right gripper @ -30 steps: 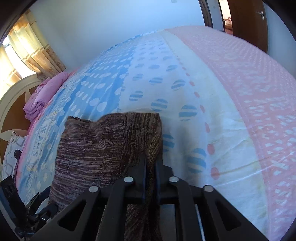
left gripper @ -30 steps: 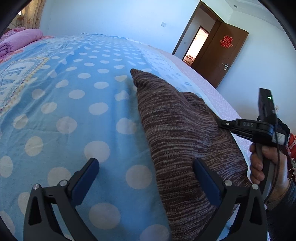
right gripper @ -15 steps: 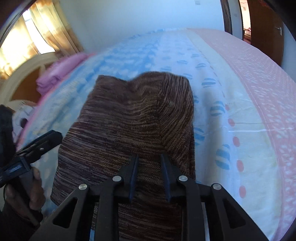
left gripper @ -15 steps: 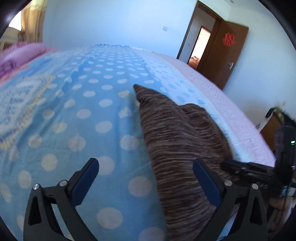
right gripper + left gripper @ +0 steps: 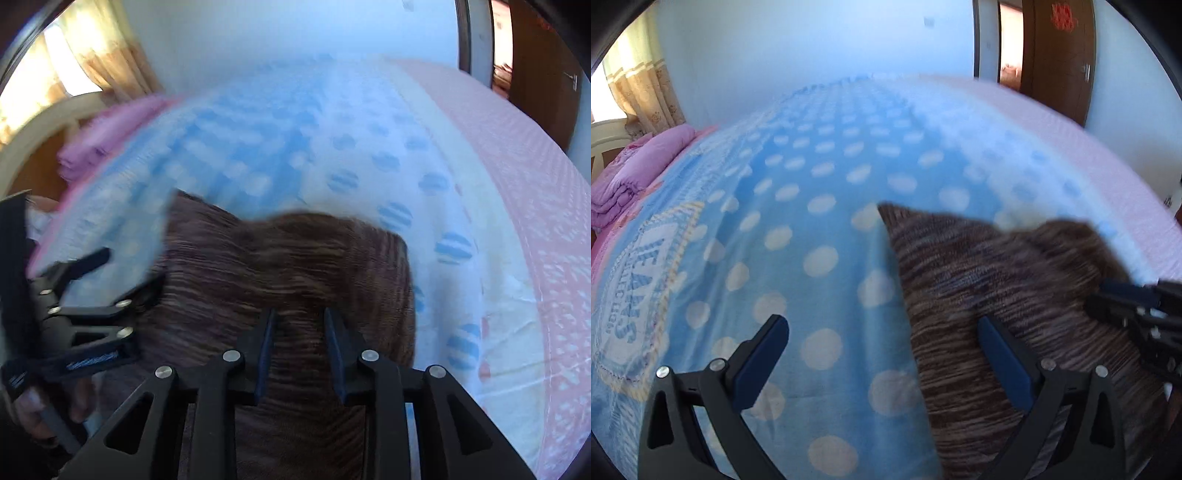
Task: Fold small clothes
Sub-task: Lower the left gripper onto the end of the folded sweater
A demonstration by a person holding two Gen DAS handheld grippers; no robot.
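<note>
both jaws gape over the brown knit; only the left view shows bedspread lettering.

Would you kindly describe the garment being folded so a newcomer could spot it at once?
Start from the bed's blue polka-dot sheet. At its near edge lies a brown striped knit garment, between the two tools. It is the only dark, ribbed cloth there, unlike the folded pink quilt at the far left.

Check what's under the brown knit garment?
The brown knit garment lies on the polka-dot bedsheet, which shows all around it. Whatever lies directly beneath the knit, or inside its fold, is covered.
</note>
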